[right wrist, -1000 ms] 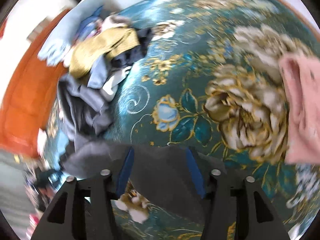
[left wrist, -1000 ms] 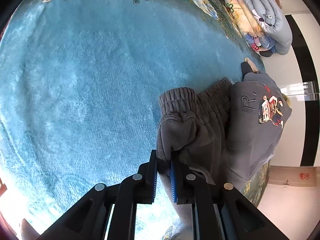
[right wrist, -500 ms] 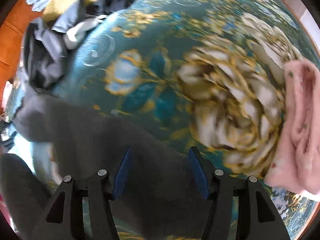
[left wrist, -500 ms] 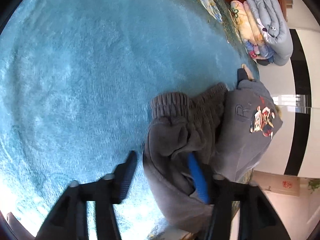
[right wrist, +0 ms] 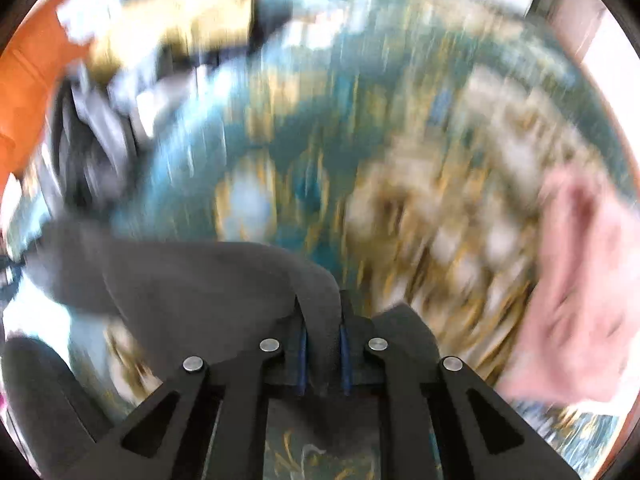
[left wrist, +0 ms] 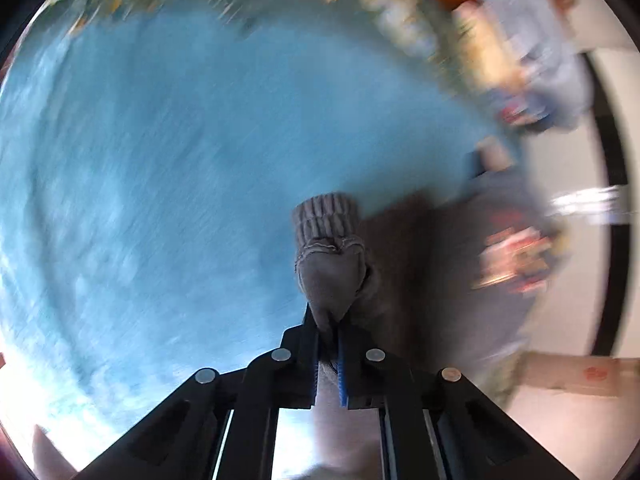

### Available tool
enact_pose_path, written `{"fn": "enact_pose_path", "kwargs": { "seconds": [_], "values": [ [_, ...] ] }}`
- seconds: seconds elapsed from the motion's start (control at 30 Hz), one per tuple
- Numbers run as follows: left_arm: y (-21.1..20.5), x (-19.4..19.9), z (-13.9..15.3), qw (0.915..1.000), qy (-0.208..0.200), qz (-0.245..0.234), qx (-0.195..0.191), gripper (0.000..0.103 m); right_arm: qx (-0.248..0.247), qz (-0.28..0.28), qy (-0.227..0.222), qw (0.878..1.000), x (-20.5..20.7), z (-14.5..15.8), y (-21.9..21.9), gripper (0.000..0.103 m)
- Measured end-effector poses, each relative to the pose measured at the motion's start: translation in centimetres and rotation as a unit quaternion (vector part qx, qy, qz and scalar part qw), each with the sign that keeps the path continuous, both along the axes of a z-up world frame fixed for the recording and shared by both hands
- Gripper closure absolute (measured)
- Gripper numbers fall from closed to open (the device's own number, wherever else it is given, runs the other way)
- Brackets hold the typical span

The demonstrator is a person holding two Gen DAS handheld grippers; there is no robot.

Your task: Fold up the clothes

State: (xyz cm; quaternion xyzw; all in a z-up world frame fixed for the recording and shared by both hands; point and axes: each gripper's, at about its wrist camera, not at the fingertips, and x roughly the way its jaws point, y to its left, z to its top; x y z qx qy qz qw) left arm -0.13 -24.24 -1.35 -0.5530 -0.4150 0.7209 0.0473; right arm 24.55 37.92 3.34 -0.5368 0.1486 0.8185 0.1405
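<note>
A grey sweatshirt [left wrist: 452, 280] with a cartoon print lies blurred on the blue plush blanket [left wrist: 160, 160]. In the left wrist view my left gripper [left wrist: 328, 326] is shut on one sleeve just behind its ribbed cuff [left wrist: 325, 216], and the cuff sticks out past the fingertips, lifted off the blanket. In the right wrist view my right gripper [right wrist: 322, 320] has its jaws closing, and the pads pinch a raised fold of the same grey sweatshirt [right wrist: 192, 280]. That fabric stretches off to the left over the floral bedspread [right wrist: 304, 152].
A pink garment [right wrist: 580, 280] lies at the right of the floral bedspread. A loose pile of clothes [right wrist: 152, 64] sits at the upper left by an orange surface. Folded quilts [left wrist: 532, 52] are stacked beyond the blanket's far right corner, next to a white wall.
My left gripper opened around the sleeve, then shut on it behind the cuff and rose. My right gripper went from open over the grey fabric to pinching a fold of it.
</note>
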Motion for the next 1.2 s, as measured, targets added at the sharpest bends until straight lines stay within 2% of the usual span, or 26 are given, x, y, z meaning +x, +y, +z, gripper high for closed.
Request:
{"fn": "enact_pose_path", "kwargs": {
  "seconds": [0.03,0.1,0.17,0.2,0.23,0.3,0.37,0.4,0.47,0.6,0.7,0.73,0.77,0.8,0.87,0.97,1.1,1.2],
  "values": [
    [-0.3,-0.1,1.6,0.9991,0.04,0.0,0.016,0.096,0.012,0.001,0.035,0.999,0.0,2.1,0.2,0.09],
    [-0.6,0.1,4.9,0.9922,0.121,-0.018,0.026,0.095,0.065,0.019,0.098,0.993,0.4,6.1,-0.5,0.09],
    [-0.8,0.8,5.8,0.9898,0.136,-0.041,-0.012,0.095,0.127,0.05,0.149,0.979,1.7,8.5,-2.2,0.089],
    [-0.9,1.1,6.0,0.9886,0.138,-0.052,-0.03,0.095,0.149,0.06,0.15,0.976,2.3,8.1,-3.1,0.088],
    [-1.4,1.4,5.0,0.9906,0.119,-0.054,-0.042,0.095,0.169,0.07,0.148,0.972,2.9,7.5,-3.9,0.087],
    [-2.5,2.5,1.7,0.9961,0.07,-0.032,-0.043,0.095,0.175,0.1,0.087,0.976,4.0,3.1,-5.1,0.087],
    [-3.3,3.0,-1.1,0.9989,0.032,-0.007,-0.034,0.095,0.134,0.098,0.025,0.986,5.5,-1.2,-5.0,0.087],
    [-3.9,3.2,-2.0,0.9994,0.022,0.004,-0.027,0.095,0.109,0.085,0.01,0.99,6.7,-2.7,-4.8,0.087],
    [-4.8,4.2,-3.6,0.9997,0.002,0.018,-0.017,0.095,0.083,0.075,-0.01,0.994,8.2,-3.6,-4.3,0.087],
    [-5.4,4.9,-4.4,0.9996,-0.007,0.023,-0.011,0.095,0.025,0.044,-0.043,0.998,11.7,-4.2,-2.8,0.087],
    [-5.1,5.0,-5.0,0.9994,-0.013,0.031,-0.004,0.094,-0.065,-0.016,-0.023,0.998,13.5,-3.4,-0.5,0.077],
    [-5.1,5.1,-5.2,0.9993,-0.016,0.034,-0.002,0.093,-0.102,-0.037,-0.014,0.994,13.9,-3.4,0.3,0.06],
    [-5.1,5.3,-5.2,0.9992,-0.019,0.036,0.0,0.093,-0.144,-0.06,-0.004,0.988,14.2,-3.9,0.8,0.045],
    [-5.4,5.6,-5.2,0.9991,-0.02,0.038,0.003,0.092,-0.185,-0.084,0.005,0.979,14.6,-4.4,1.3,0.043],
    [-6.0,6.1,-5.2,0.9989,-0.023,0.04,0.009,0.092,-0.248,-0.143,0.017,0.958,15.1,-6.0,1.8,0.043],
    [-6.1,6.0,-5.6,0.9976,-0.035,0.053,0.027,0.089,-0.329,-0.216,0.03,0.919,15.7,-8.7,2.2,0.043],
    [-6.0,5.7,-5.7,0.9964,-0.041,0.063,0.04,0.088,-0.398,-0.3,0.052,0.865,16.1,-11.0,1.8,0.041],
    [-5.9,5.8,-5.1,0.997,-0.04,0.064,0.02,0.088,-0.422,-0.323,0.076,0.844,15.5,-11.1,1.6,0.047]
  ]
}}
